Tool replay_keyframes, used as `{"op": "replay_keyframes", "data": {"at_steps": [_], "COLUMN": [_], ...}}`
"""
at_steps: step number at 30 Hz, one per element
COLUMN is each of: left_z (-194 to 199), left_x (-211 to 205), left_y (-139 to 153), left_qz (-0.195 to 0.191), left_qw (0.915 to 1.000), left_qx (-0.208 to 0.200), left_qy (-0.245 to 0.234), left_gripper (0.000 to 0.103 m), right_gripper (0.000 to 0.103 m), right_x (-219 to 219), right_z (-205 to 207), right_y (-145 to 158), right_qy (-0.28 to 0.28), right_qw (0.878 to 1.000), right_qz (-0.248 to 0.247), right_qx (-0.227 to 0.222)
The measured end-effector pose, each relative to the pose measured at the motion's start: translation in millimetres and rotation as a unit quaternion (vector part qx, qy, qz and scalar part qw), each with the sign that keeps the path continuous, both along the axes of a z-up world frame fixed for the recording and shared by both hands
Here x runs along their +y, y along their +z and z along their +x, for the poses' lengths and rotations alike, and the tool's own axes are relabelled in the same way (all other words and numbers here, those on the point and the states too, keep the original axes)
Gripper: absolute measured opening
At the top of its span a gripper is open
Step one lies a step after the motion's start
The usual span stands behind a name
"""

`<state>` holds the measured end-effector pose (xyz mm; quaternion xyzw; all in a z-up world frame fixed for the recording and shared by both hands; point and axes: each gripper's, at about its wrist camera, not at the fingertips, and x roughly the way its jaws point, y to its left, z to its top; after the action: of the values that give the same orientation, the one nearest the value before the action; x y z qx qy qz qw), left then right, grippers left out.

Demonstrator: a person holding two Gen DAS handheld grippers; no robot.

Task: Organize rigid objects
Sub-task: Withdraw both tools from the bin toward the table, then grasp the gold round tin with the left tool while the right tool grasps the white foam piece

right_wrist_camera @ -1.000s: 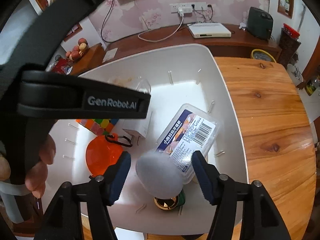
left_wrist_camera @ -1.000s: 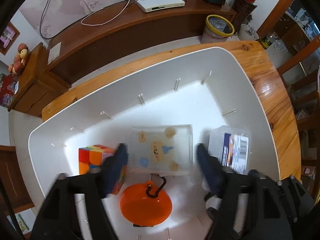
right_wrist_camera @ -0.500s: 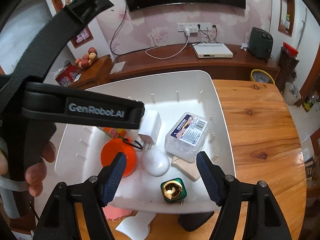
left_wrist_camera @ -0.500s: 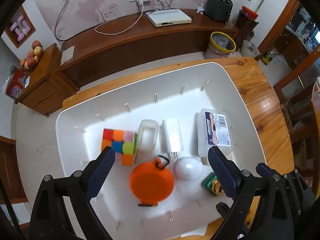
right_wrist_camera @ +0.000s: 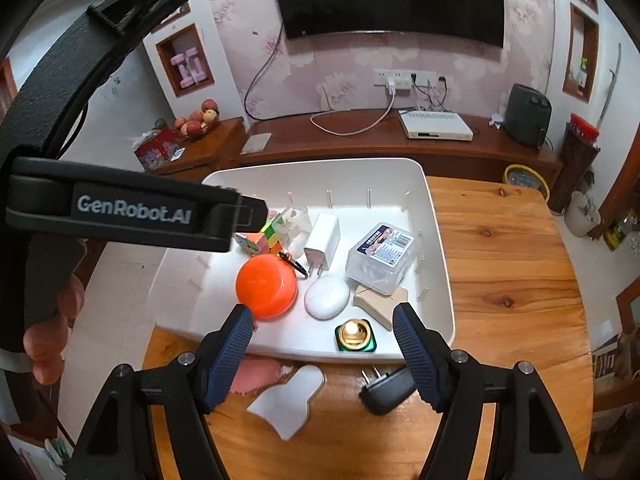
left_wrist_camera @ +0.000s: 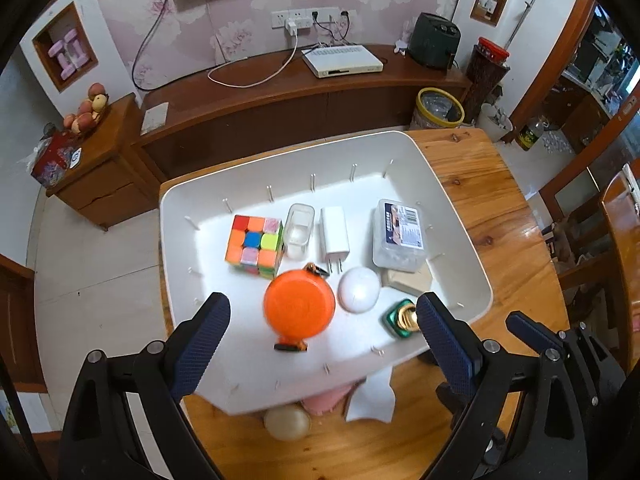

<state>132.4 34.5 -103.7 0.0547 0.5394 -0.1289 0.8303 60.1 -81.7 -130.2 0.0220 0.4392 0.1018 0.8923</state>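
Both grippers hang above the near end of the wooden table (right_wrist_camera: 500,248) with nothing between their fingers: the left gripper (left_wrist_camera: 322,332) has its jaws spread wide, the right gripper (right_wrist_camera: 322,344) has its jaws moderately apart, and neither touches anything. Judging by this, the step in hand is a pause between placements, with most rigid pieces already in the white tray (left_wrist_camera: 448,184). Nearest, outside the tray on the bare wood, lie a black plug adapter (right_wrist_camera: 386,390), a flat white cut-out (right_wrist_camera: 290,404), a pink piece (right_wrist_camera: 256,374) half hidden under the tray's near rim, and a pale round ball (left_wrist_camera: 287,422). The next move probably calls for one gripper to come down over one of these, most likely the black plug adapter just beside the right fingers, close on its body and lift it over the rim into a free patch. Inside the tray, the near row holds a green and gold cap-like object (right_wrist_camera: 355,335), a white egg-shaped case (right_wrist_camera: 327,296), a beige wooden block (right_wrist_camera: 378,303) and an orange tape measure (right_wrist_camera: 266,286). Farther in sit a Rubik's cube (left_wrist_camera: 254,246), a small clear box (left_wrist_camera: 299,230), a white charger (left_wrist_camera: 334,232) and a clear labelled box (left_wrist_camera: 398,234). Beyond the table stands a long dark sideboard (left_wrist_camera: 280,92).
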Motion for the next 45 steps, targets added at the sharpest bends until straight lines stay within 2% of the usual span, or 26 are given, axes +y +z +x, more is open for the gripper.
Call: {"op": "replay_keyframes", "data": {"at_steps": [11,22,29,37,40,45], "left_z": [-52.5,-96.5,-120.1,-133.5,-130.8,-120.1], "left_x": [24.2,51.3,56.6,59.8,64.7,74.8], "left_y": [15.1,3.6,-29.8,-93.6,-111.7,-133.7], "left_qz": [0.005,0.004,0.026,0.053,0.062,0.06], "left_qw": [0.9992,0.9977,0.9979,0.9967,0.9958,0.9957], "left_qx": [-0.018,-0.016,0.002,0.028,0.024,0.019], "left_qy": [0.036,0.066,0.059,0.055,0.063,0.069], "left_gripper": [0.095,0.095,0.095,0.095,0.095,0.095], "right_gripper": [0.073,0.073,0.073,0.073,0.073,0.073], "right_x": [-20.6,-32.7,-29.0,-16.5,-11.7,-5.2], "right_z": [-48.0,-78.4,-90.4,-86.0,-77.7,-57.3], "right_y": [12.7,-14.7,-37.3,-66.1,-73.7,-88.6], "right_qy": [0.012,0.029,0.041,0.043,0.032,-0.018], "right_qw": [1.0,0.999,0.998,0.995,0.993,0.988], "right_qz": [0.009,-0.011,-0.015,0.003,0.012,0.047], "right_qx": [-0.016,0.014,0.041,0.092,0.109,0.144]}}
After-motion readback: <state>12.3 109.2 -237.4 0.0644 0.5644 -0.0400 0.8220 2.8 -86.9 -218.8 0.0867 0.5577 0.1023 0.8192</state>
